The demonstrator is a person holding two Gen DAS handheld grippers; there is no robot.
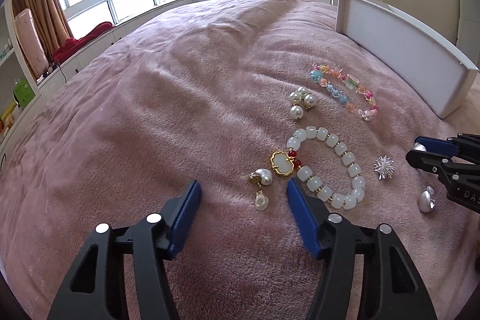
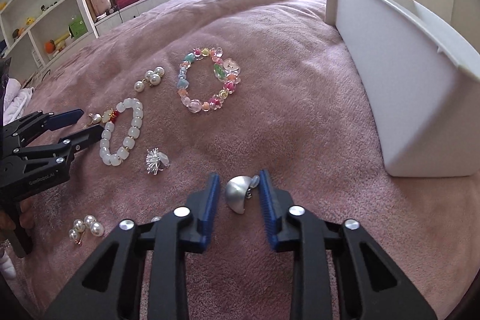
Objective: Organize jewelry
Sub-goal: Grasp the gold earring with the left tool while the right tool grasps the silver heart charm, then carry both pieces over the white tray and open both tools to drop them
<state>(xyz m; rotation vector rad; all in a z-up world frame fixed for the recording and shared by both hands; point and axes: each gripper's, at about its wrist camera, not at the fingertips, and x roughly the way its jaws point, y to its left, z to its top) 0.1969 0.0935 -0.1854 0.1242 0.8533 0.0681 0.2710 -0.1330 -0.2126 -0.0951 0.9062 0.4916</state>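
Here we see jewelry spread on a pink blanket (image 1: pixel 180 98) over a bed, and we place everything relative to the white jade-like bracelet (image 1: pixel 327 167). Our left hand-held gripper (image 1: pixel 243 194) stands spread just beside its gold pendant, with a shell pearl earring (image 1: pixel 260 180) between the fingers, unpinched. Our right hand-held gripper (image 2: pixel 238 188), on the far side of the bracelet, is narrowed around a silver dome earring (image 2: pixel 238 194); we cannot tell whether the pads press it. Only the right wrist view shows a pearl cluster (image 2: pixel 86 227) nearer us. Beyond the bracelet lie a colourful bead bracelet (image 2: pixel 207 80) and a white box (image 2: pixel 405 86).
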